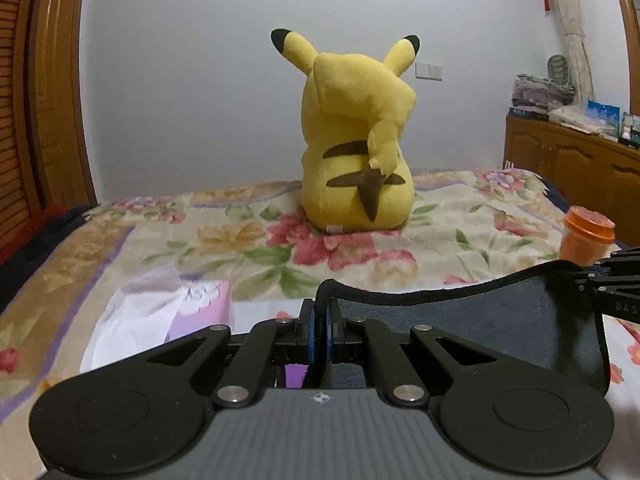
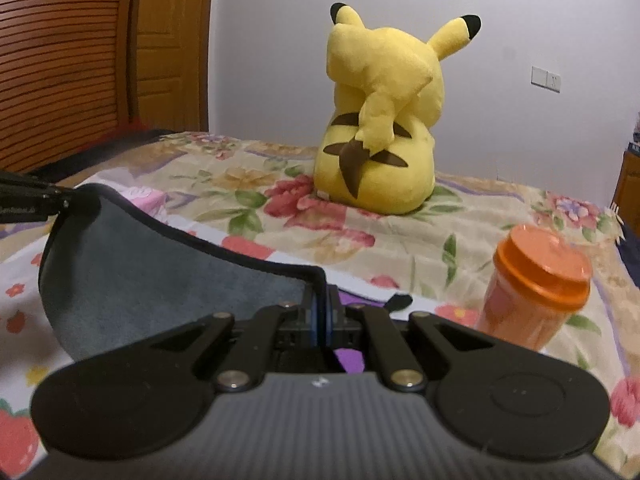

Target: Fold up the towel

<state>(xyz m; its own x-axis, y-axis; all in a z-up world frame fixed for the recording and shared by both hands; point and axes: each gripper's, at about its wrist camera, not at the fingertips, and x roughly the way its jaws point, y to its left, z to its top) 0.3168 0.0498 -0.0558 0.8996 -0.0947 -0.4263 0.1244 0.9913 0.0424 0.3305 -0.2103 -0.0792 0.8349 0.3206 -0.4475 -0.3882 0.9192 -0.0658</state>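
We see the plush on the bed; right of it the jar, left and nearer the tissue box.

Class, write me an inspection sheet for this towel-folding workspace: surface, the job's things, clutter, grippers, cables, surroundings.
Surface: bed with floral blanket.
Job's things: dark grey towel, lifted, upper edge stretched between both grippers.
Clutter: yellow plush toy sitting with its back to us; orange jar; pink tissue box.
Grippers: left gripper shut on one towel corner; right gripper shut on the other.
Cables: nothing seen.
Surroundings: pale wall, wooden door, wooden cabinet.
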